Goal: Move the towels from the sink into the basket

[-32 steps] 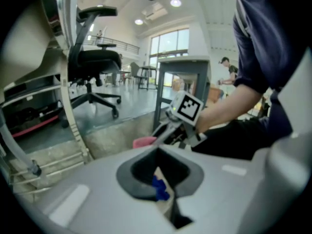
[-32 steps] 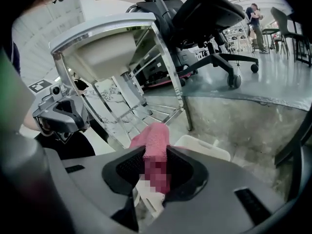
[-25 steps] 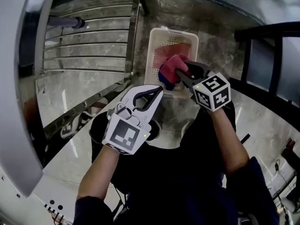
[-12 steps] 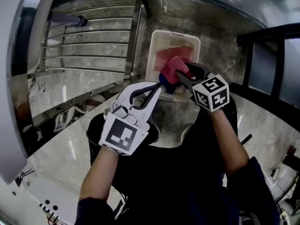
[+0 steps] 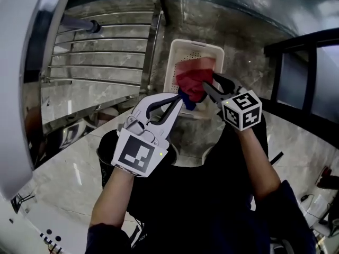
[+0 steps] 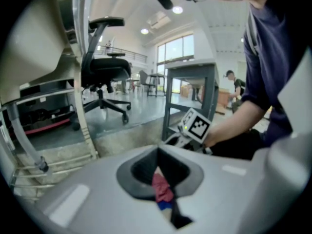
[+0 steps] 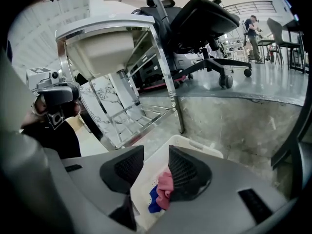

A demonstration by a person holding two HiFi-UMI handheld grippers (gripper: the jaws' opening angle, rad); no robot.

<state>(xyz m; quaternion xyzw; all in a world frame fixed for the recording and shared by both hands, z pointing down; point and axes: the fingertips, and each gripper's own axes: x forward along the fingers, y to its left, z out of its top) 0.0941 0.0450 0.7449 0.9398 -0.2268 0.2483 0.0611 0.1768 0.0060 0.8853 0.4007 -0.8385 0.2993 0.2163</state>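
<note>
A white slotted basket [image 5: 172,62] stands on the stone floor ahead of me. A red towel [image 5: 193,81] bunched with a blue one [image 5: 185,98] hangs over it, just left of my right gripper [image 5: 211,84]. Its jaws have just been opening and now stand apart. In the right gripper view the red towel [image 7: 166,184] and the blue towel [image 7: 154,200] lie against the right pad [image 7: 187,172] above the basket [image 7: 195,145]. My left gripper [image 5: 179,100] is shut beside the blue towel; the cloth [image 6: 161,186] shows through the hollow between its closed jaws.
The white sink [image 7: 102,48] sits on a chrome frame with rails [image 5: 106,46] at the left. A black metal frame [image 5: 302,62] stands to the right of the basket. An office chair [image 7: 200,18] and a person [image 7: 253,28] are farther back.
The right jaws have spread. The red and blue bundle has slipped from between them and sits lower and further left, over the basket. The left gripper has stayed shut.
</note>
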